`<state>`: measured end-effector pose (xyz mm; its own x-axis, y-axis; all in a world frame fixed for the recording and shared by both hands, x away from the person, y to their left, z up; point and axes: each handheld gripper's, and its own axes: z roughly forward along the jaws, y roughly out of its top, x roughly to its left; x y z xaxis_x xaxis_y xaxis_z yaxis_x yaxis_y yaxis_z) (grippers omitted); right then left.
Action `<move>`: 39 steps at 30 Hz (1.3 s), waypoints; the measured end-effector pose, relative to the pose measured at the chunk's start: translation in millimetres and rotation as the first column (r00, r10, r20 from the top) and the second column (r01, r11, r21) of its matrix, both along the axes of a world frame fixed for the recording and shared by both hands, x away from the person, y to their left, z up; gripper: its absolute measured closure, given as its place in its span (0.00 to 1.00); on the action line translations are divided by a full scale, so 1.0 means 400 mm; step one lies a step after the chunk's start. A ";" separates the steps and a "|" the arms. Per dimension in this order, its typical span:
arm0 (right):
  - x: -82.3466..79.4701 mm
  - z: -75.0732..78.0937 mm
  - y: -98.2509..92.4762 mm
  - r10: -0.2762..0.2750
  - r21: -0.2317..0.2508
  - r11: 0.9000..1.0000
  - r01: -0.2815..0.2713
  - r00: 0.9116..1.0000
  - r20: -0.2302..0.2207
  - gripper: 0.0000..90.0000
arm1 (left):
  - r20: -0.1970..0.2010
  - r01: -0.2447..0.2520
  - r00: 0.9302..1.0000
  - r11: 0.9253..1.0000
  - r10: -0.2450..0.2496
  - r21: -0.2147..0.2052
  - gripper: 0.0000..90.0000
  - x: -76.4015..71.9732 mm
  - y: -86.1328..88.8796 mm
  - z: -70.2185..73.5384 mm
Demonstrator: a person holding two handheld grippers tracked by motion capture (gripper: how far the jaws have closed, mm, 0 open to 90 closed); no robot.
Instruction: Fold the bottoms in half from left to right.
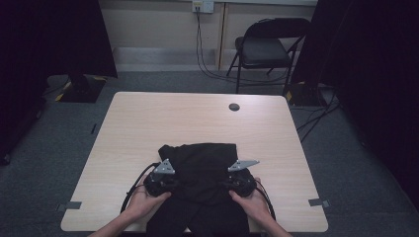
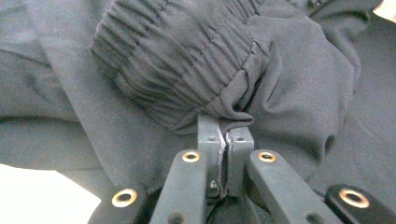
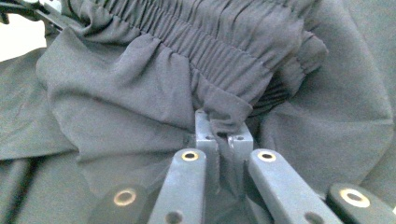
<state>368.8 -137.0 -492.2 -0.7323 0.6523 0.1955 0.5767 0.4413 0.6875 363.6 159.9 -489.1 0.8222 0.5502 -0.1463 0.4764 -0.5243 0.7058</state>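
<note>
Black garment [image 1: 200,173] bunched at lower centre of the high view, on the near half of a pale wood table [image 1: 148,123], with cloth trailing over the near edge toward the bottom of the frame. Folded into a rough heap, top edge about mid-table.

Left gripper [image 1: 165,180] at lower left of the heap, held in a hand [image 1: 143,202] rising from the bottom edge; grey three-cornered plate on top. Right gripper [image 1: 237,180] at lower right of the heap, likewise held in a hand [image 1: 257,202], plate tilted toward upper right. Well apart, one at each side of the garment.

Seen in the left gripper view: jaws pinched close together at lower centre, a fold of dark cloth [image 2: 233,122] clamped between them, just under a gathered elastic waistband [image 2: 177,56] filling the upper middle. Pale table at lower left corner.

Seen in the right gripper view: jaws likewise nearly closed at lower centre, gripping a bunched bit of cloth [image 3: 224,122] right below the ribbed waistband [image 3: 219,32], running from upper left to upper right. Strip of pale table at upper left.

Beyond the table, in the high view: folding chair [image 1: 264,49] at upper right, cables [image 1: 207,59] hanging from a wall socket at top centre, grey carpet around.
</note>
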 end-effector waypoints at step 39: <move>0.412 0.028 0.130 -0.205 -0.046 0.975 0.216 0.963 0.176 0.50 | 0.162 -0.344 0.923 0.937 0.350 -0.062 0.59 0.390 0.060 0.056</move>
<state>533.4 -85.1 -481.2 -0.5958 0.8024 0.0331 0.5392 0.3691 0.7570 519.8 183.8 -466.8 0.5944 0.8029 -0.0449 0.4975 -0.3233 0.8050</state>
